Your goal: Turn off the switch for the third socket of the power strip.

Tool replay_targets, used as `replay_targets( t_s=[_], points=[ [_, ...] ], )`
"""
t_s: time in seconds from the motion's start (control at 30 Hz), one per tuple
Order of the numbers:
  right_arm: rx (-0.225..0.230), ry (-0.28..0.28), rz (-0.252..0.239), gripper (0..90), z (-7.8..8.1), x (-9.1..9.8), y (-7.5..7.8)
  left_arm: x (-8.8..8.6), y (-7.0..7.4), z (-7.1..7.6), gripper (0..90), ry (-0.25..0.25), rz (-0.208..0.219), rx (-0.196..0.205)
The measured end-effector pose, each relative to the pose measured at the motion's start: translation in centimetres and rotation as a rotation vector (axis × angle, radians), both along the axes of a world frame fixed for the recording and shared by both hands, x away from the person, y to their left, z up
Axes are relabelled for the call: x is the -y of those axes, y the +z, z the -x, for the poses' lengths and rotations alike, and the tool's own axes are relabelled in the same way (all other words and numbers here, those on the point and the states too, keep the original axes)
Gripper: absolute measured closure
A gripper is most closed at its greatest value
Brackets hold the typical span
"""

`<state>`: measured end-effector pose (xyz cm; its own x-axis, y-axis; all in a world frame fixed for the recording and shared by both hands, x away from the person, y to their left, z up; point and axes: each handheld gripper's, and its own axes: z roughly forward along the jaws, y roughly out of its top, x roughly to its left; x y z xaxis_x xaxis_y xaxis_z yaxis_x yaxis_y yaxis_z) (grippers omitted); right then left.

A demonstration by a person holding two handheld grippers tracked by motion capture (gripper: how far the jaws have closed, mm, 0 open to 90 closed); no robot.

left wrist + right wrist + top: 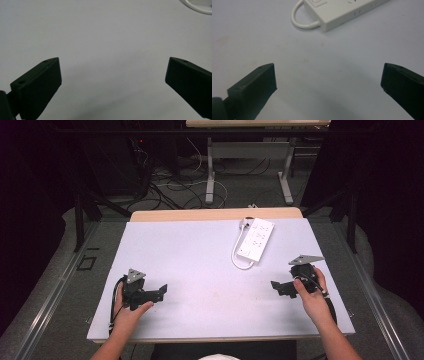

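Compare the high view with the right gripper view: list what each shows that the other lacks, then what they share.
High view alone: the whole pale grey table mat, the left gripper with open jaws in the person's left hand, the person's right hand, the floor cables and a second table's legs behind.

Right gripper view alone: the slots along the side wall of the white plastic power strip, close up, and faint stains on the mat.

Both: the power strip with its looped white cable, the mat, and the right gripper, jaws wide open, holding nothing.
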<state>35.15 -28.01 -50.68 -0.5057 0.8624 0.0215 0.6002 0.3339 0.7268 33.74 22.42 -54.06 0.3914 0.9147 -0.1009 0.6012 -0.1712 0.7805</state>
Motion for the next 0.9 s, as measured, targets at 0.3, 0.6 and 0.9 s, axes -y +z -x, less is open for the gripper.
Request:
replay_targets(
  t_s=[0.3, 0.6, 0.9],
  points=[
    [-0.023, -0.024, 0.010, 0.0, 0.9, 1.1, -1.5, 0.0, 0.0, 0.0, 0.5, 0.003, 0.000, 0.000],
    [-0.024, -0.047, -0.001, 0.0, 1.0, 2.0, -3.1, 0.0, 0.0, 0.0, 0.5, -0.005, -0.008, -0.008],
    [-0.017, -0.087, 0.011, 0.0, 0.9, 3.0, -4.3, 0.0, 0.0, 0.0, 0.5, -0.008, -0.009, -0.010]
  ],
)
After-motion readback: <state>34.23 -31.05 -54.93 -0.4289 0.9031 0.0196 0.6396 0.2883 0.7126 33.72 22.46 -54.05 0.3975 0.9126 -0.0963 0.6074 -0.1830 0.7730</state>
